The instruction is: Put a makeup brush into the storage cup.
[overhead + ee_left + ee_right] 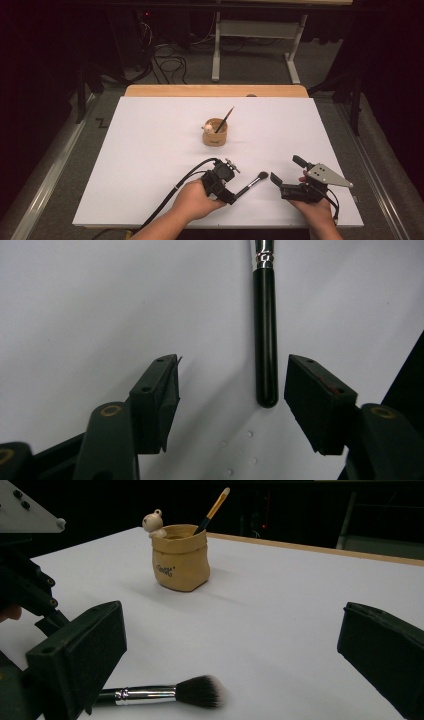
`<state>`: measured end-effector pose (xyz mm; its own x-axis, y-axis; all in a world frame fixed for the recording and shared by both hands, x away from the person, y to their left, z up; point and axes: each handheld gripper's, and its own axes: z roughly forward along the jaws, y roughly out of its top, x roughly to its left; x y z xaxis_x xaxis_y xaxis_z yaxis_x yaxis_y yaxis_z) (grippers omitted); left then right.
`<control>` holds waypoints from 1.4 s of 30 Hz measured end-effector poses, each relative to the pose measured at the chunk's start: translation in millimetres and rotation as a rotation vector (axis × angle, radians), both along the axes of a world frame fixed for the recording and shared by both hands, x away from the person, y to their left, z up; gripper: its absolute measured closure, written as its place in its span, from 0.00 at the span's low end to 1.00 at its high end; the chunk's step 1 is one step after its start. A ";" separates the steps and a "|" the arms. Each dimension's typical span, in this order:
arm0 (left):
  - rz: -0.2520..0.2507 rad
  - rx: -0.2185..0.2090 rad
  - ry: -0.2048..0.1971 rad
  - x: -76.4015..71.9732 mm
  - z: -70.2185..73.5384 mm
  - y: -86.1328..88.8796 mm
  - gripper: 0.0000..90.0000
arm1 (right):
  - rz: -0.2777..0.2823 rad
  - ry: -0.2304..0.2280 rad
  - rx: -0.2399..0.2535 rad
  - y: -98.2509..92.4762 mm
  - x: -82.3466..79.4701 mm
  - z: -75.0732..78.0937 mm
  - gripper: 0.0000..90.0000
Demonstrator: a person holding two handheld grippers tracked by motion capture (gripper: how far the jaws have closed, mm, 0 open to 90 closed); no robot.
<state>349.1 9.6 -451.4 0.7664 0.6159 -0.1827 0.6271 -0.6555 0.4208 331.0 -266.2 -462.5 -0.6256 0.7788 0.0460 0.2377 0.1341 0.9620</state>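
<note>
A black-handled makeup brush point(248, 187) with a silver ferrule and a dark fluffy head lies flat on the white tabletop point(150, 150) near the front edge. My left gripper point(234, 195) is down at the butt end of the handle. In the left gripper view the handle point(265, 330) lies between the two jaws of the left gripper point(232, 362), nearer the right one, and neither pad touches it. My right gripper point(287, 169) stands wide open to the right of the brush head. The brush point(165, 694) lies low in front of the right gripper point(232, 615).
A tan bag-shaped pot point(215, 134) with a small bear figure point(153, 522) on its rim stands at mid table and holds a thin yellow-and-black brush point(212, 510). A wooden strip point(215, 90) borders the table's far edge. Dark floor, cables and a stand lie beyond.
</note>
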 end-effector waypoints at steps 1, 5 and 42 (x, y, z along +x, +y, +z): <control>-0.001 0.001 -0.001 -0.2 -0.2 -1.0 0.46 | 0.000 -0.001 0.001 0.0 -0.1 0.1 0.00; -0.001 0.009 0.001 -1.0 -1.1 -4.1 0.50 | 0.000 -0.002 0.001 -0.2 -0.1 0.2 0.00; -0.038 0.056 -0.012 -5.4 -4.9 -23.1 0.73 | -0.005 0.002 0.004 -0.9 -0.4 0.0 0.00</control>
